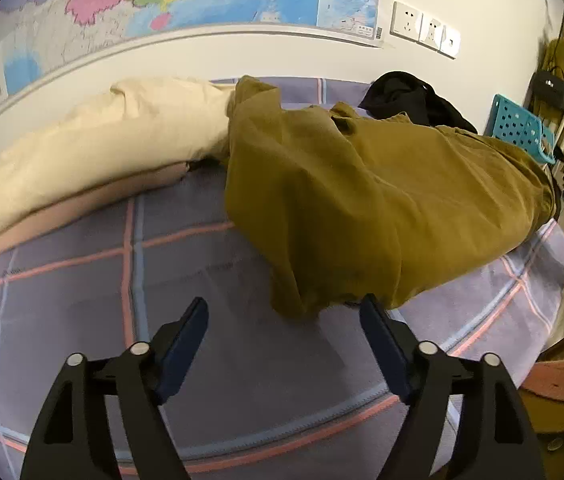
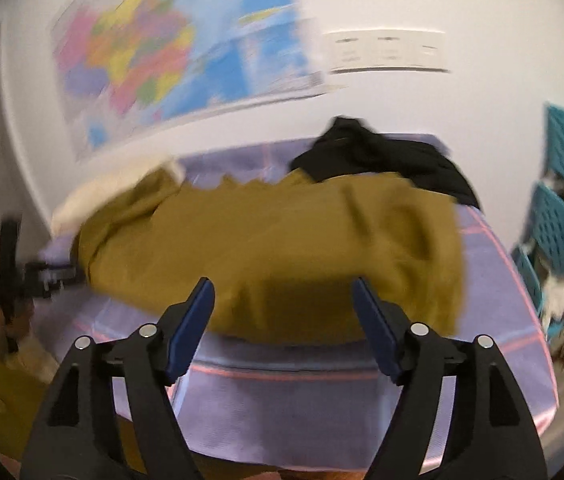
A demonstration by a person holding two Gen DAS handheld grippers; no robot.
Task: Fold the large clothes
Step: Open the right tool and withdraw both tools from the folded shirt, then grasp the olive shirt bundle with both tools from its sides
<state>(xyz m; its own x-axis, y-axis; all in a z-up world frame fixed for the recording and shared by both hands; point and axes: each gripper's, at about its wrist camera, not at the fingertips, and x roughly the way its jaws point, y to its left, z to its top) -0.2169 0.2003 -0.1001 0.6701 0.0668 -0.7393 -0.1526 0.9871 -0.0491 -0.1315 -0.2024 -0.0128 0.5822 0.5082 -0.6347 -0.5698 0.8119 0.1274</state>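
Observation:
A large mustard-yellow garment (image 1: 361, 200) lies spread and rumpled across a bed with a purple checked sheet (image 1: 82, 300). My left gripper (image 1: 283, 306) stands open just short of the garment's near hem, nothing between its blue pads; the right fingertip is close to the cloth edge. In the blurred right wrist view the same garment (image 2: 282, 248) stretches across the bed, and my right gripper (image 2: 283, 290) is open above its near edge, holding nothing. The left gripper (image 2: 34, 272) shows small and dark at the far left of that view.
A cream pillow (image 1: 102, 148) lies at the bed's left on a pinkish folded cover (image 1: 82, 208). A black garment (image 1: 405, 96) sits by the wall. A teal plastic basket (image 1: 517, 124) stands at the right, with clothes hanging beyond. A map (image 1: 162, 0) hangs on the wall.

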